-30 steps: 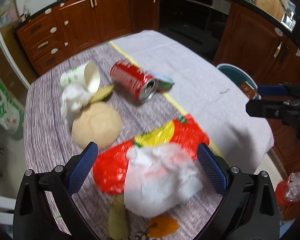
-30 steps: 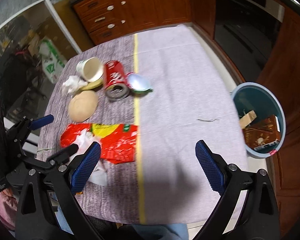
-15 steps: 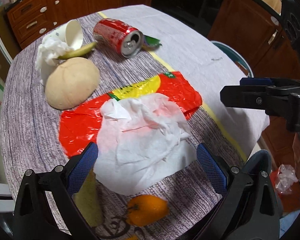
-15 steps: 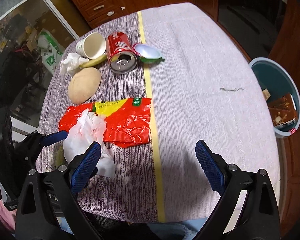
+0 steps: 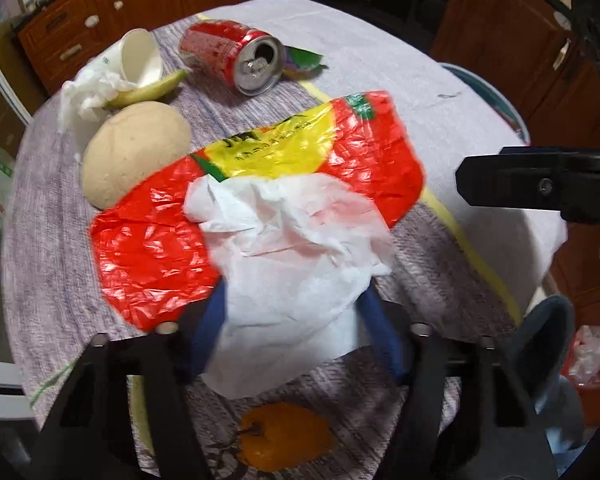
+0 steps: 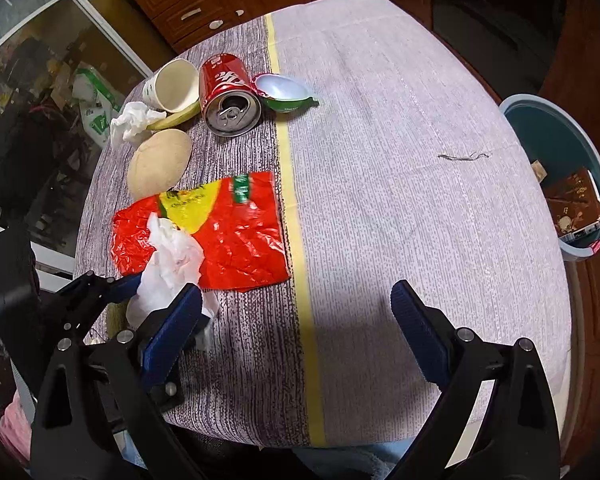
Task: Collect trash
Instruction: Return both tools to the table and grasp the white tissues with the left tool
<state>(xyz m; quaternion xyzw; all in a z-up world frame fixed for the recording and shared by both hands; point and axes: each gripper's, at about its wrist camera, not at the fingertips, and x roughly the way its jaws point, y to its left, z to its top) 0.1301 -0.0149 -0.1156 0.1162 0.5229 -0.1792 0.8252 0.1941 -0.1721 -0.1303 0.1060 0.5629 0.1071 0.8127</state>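
A crumpled white tissue (image 5: 296,256) lies on a red and yellow plastic wrapper (image 5: 160,236) near the table's front. My left gripper (image 5: 294,312) has its blue fingers closed in against the tissue's near part. It also shows in the right wrist view (image 6: 156,292), with the tissue (image 6: 172,264) between its fingers. My right gripper (image 6: 296,320) is open and empty above the table's front edge. A red soda can (image 5: 236,56) lies on its side at the back beside a paper cup (image 5: 140,56), another tissue (image 5: 88,92) and a banana peel (image 5: 148,90).
A round bread bun (image 5: 136,152) sits left of the wrapper. A green foil lid (image 6: 284,92) lies by the can. An orange pepper (image 5: 284,436) lies at the near edge. A blue trash bin (image 6: 560,172) stands on the floor to the right of the table.
My left gripper has moved forward and its fingers have closed in on the white tissue. The right gripper has shifted forward over the table and stays open.
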